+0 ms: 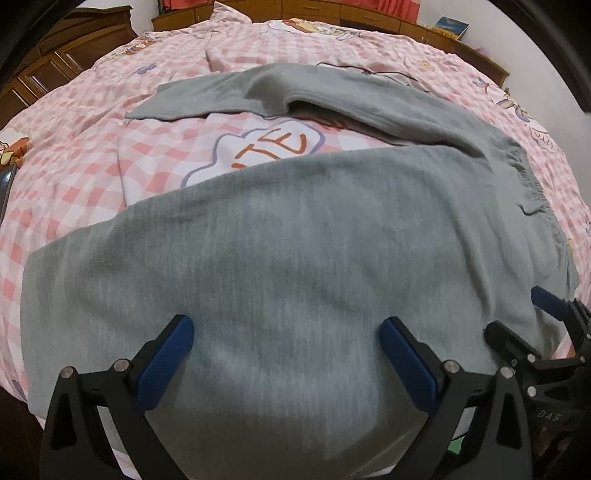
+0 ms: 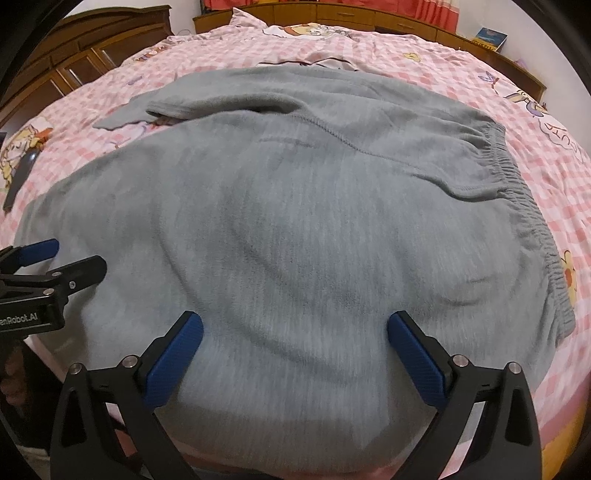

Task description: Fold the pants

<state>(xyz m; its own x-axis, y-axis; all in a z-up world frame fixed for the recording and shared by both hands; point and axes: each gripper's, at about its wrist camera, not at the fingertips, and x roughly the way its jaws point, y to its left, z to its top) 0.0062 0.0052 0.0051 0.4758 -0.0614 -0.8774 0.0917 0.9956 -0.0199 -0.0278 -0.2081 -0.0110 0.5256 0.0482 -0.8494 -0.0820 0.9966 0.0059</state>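
Grey fleece pants lie spread on the pink checked bed, legs apart in a V, waistband at the right. The far leg runs to the left. In the right wrist view the pants fill the middle, elastic waistband at the right. My left gripper is open and empty just above the near leg. My right gripper is open and empty over the near edge by the seat. Each gripper shows in the other's view: the right one, the left one.
The pink checked bedspread has cartoon prints. A wooden headboard runs along the far side and a wooden cabinet stands at the left. A dark flat object lies on the bed at the far left. A book sits on the headboard shelf.
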